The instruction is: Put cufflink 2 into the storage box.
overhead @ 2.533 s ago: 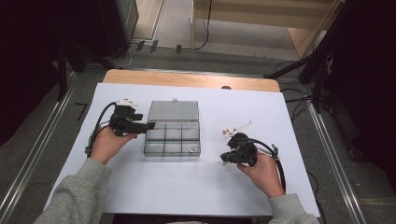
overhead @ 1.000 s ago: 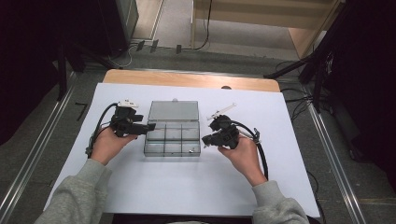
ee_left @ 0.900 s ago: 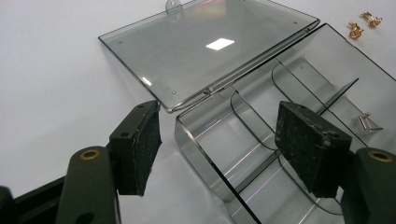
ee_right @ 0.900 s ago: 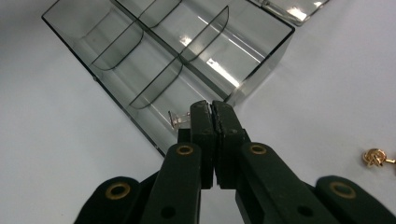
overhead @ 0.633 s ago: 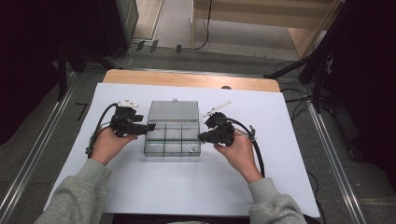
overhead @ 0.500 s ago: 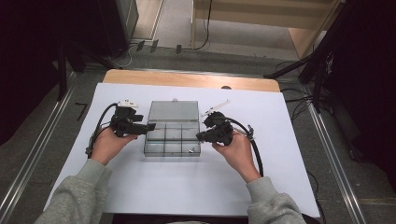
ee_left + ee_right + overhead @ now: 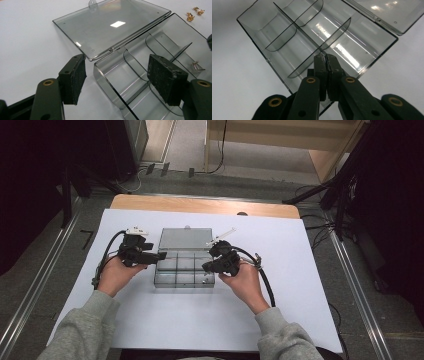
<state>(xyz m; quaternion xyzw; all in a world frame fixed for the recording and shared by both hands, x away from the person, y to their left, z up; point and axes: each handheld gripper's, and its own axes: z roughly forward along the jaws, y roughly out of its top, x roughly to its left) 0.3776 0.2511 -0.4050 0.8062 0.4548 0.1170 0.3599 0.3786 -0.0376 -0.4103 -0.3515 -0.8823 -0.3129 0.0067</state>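
A clear grey compartment box (image 7: 184, 281) lies on the white table with its lid (image 7: 187, 240) folded back flat. My left gripper (image 7: 162, 255) is open at the box's left end. One pad (image 7: 73, 80) stands outside the end wall (image 7: 107, 87) and the other pad (image 7: 166, 77) inside a compartment, neither pressing. My right gripper (image 7: 205, 266) hovers over the box's right end, its tips (image 7: 325, 56) shut above a divider (image 7: 337, 32). A tiny pale sliver pokes out between them. A small metal piece (image 7: 196, 66) lies in one far compartment.
Two small gold metal pieces (image 7: 190, 16) lie on the table just beyond the box. White table (image 7: 300, 270) surrounds the box, with a wooden strip (image 7: 200, 205) at the far edge. Cables trail from both grippers.
My right gripper has come from the right of the table leftward to over the box's right end, still shut. The left gripper and the box have stayed put.
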